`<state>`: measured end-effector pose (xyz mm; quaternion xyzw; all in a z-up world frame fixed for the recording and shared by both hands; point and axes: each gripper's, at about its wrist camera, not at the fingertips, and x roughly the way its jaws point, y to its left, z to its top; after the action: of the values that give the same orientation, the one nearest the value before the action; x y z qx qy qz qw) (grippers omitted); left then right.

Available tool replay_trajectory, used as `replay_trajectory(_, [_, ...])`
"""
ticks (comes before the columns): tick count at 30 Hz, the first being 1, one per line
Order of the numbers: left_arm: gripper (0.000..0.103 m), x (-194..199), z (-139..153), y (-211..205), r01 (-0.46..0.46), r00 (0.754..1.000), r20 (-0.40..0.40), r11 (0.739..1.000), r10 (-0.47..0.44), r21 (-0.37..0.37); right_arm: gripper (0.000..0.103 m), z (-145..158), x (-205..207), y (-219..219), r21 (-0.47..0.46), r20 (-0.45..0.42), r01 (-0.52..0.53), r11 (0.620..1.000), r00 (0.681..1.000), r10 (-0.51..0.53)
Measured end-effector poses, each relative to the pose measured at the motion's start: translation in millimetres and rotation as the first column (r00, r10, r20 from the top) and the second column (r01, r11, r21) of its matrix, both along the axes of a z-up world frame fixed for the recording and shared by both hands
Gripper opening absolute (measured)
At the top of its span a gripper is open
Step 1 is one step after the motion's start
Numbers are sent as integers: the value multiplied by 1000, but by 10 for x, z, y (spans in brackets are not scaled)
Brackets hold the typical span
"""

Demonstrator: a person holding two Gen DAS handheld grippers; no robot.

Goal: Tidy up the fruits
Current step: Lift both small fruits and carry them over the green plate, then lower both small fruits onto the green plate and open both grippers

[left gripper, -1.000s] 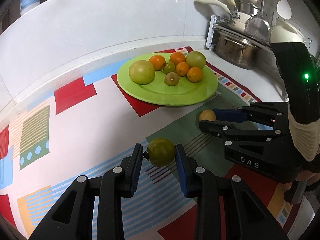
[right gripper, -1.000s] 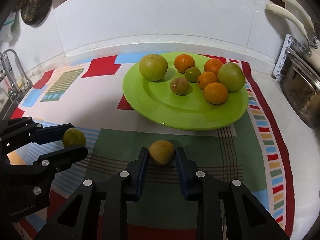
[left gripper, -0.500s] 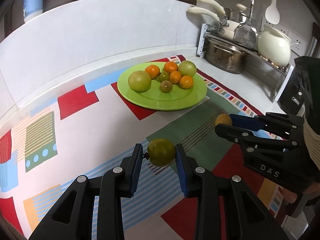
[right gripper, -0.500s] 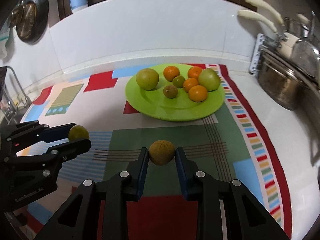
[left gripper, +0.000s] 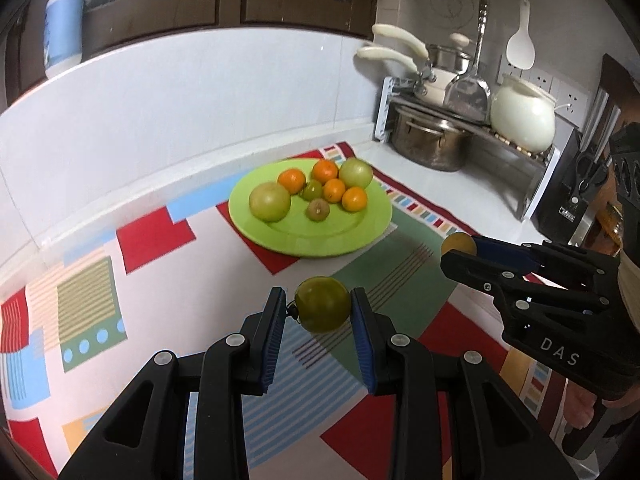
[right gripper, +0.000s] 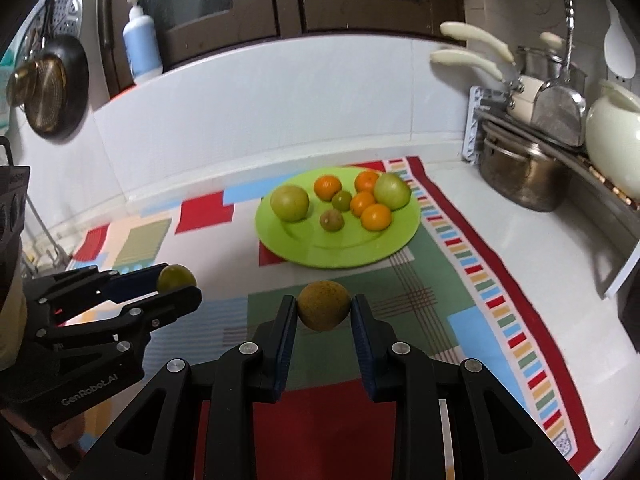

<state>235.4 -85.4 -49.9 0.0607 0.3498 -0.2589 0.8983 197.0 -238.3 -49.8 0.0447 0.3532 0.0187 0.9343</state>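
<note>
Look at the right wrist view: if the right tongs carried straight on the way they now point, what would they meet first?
Probably the near rim of the green plate, which lies directly ahead of the right tongs and the brownish fruit they grip. Only patterned mat lies between; depth is hard to judge.

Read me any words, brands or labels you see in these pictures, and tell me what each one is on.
"DAS": on the side of the right gripper.
"GenRobot.AI": on the side of the left gripper.
Label on the black knife block: too small to read.
Label on the blue and white pump bottle: too blurred to read.
</note>
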Motion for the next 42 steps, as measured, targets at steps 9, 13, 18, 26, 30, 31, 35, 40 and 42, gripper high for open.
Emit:
replay_trajectory(9, [33,129,214,-121,10,997,72,1000,-9,-11,29,232,72,-82,-18,63,10,1000,998,-9])
replay_trajectory(13, [33,275,270,-212,5,996,89,1000,-4,-12,29,277,178,-135,-31,78,13,999,997,-11])
replay_trajectory(18, [33,478,262,-304,0,996,92,1000,1,-3,29,270,360,-227,-35,80,4,999,997,-1])
replay_trajectory(26, [33,842,79,-422,-9,999,53,1000,8,20,29,126,711,-332,-24,58,-11,1000,998,13])
replay_trajectory(30, [33,1002,-55,-458,-8,1000,27,999,7,40,29,-15,915,-346,-13,29,-30,999,999,30])
replay_trajectory(31, [33,1033,-88,-465,-8,1000,20,999,7,45,29,-61,976,-345,-10,20,-36,999,999,36])
replay_trajectory(35, [33,1188,-243,-483,-4,1000,-14,999,4,54,29,-208,1146,-353,-1,-8,-52,999,999,52])
replay_trajectory(40, [33,1305,-367,-513,6,999,-38,998,-3,58,29,-360,1293,-363,5,-40,-61,998,997,61])
replay_trajectory(42, [33,1342,-405,-521,7,999,-44,998,-4,62,29,-406,1337,-368,8,-51,-61,998,997,61])
